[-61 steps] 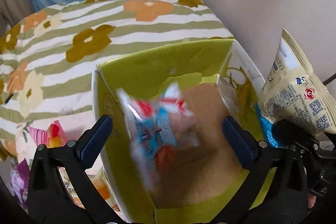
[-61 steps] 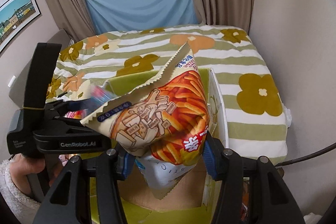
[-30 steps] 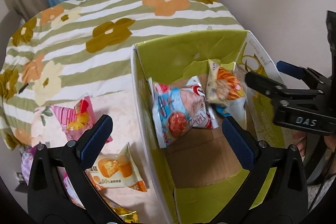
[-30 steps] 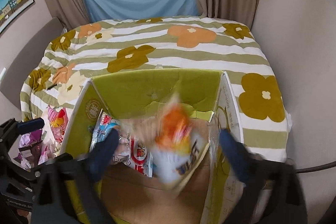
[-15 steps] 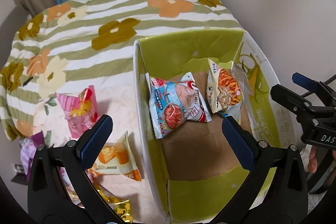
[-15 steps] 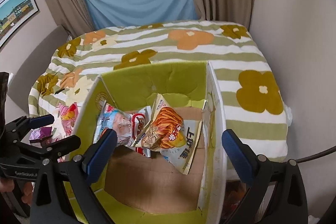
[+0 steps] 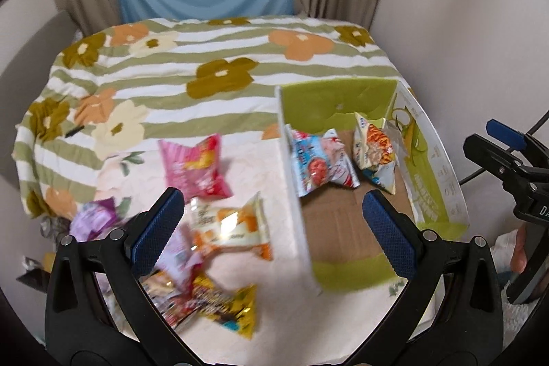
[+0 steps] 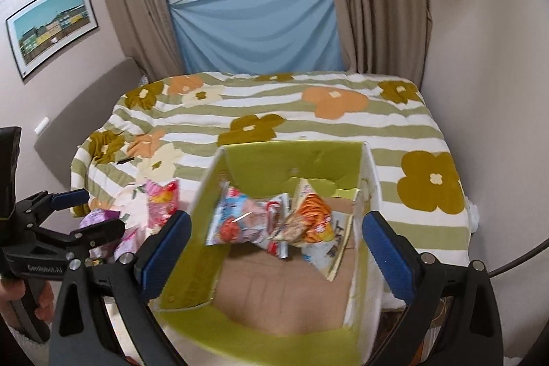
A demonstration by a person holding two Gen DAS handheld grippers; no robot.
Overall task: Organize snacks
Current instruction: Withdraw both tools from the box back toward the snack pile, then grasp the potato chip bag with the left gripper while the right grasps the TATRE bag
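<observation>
in the left wrist view, the left gripper (image 7: 274, 222) is seen wide open and empty, between deposits by the look of it. loose snack packets wait at lower left: a pink packet (image 7: 194, 168), an orange packet (image 7: 230, 227), a yellow packet (image 7: 226, 306). one of these is judged the next pick, calling for a descent leftward. the green box (image 7: 343, 276), at right, holds a blue packet (image 7: 317, 165) and an orange-striped packet (image 7: 375, 150).

in the right wrist view, the right gripper (image 8: 274, 244) is likewise spread and empty above the box (image 8: 274, 338), both bagged snacks lying at its far end, centre frame.
</observation>
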